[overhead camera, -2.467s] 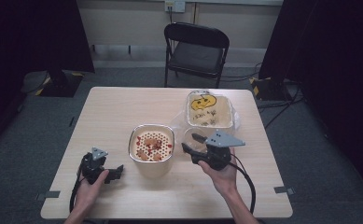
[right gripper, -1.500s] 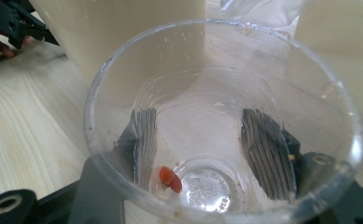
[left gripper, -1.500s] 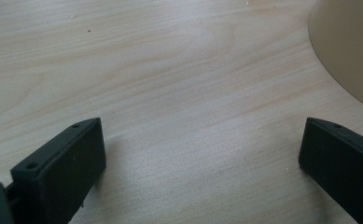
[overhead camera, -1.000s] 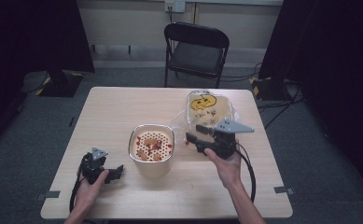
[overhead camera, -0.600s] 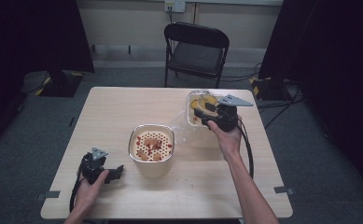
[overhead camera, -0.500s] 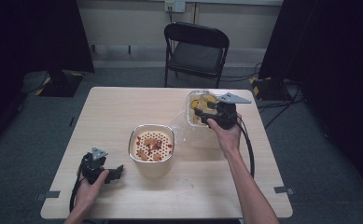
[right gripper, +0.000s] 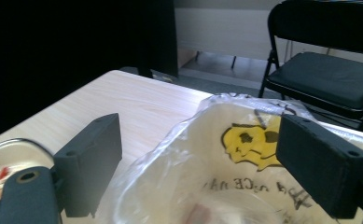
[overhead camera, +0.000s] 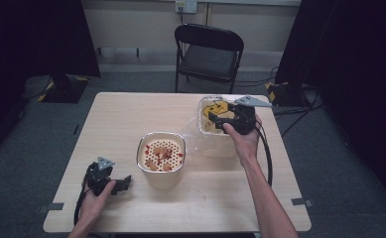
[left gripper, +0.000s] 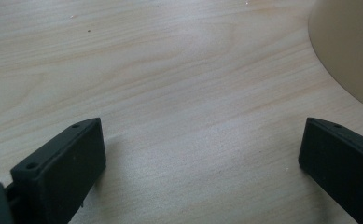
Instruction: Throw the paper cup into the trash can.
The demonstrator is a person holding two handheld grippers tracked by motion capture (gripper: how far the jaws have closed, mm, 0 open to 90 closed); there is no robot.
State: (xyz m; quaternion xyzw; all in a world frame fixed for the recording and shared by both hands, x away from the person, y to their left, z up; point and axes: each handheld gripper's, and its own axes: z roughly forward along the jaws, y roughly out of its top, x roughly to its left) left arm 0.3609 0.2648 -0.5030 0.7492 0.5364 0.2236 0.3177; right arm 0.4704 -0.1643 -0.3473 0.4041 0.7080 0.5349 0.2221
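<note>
A pale wood-grain table (overhead camera: 131,119) is showing under everything. The cream bowl (overhead camera: 161,161) near the middle is carrying a beige inside speckled with red dots. The clear plastic bag (right gripper: 226,154) at far right is bearing a yellow print with black lettering. A black chair (overhead camera: 209,55) is standing beyond.

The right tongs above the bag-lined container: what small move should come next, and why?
Probably draw back toward the strainer bowl for another piece: the right tongs have just opened, hold nothing, and hang over the bag-lined container, while red pieces remain in that bowl.
</note>
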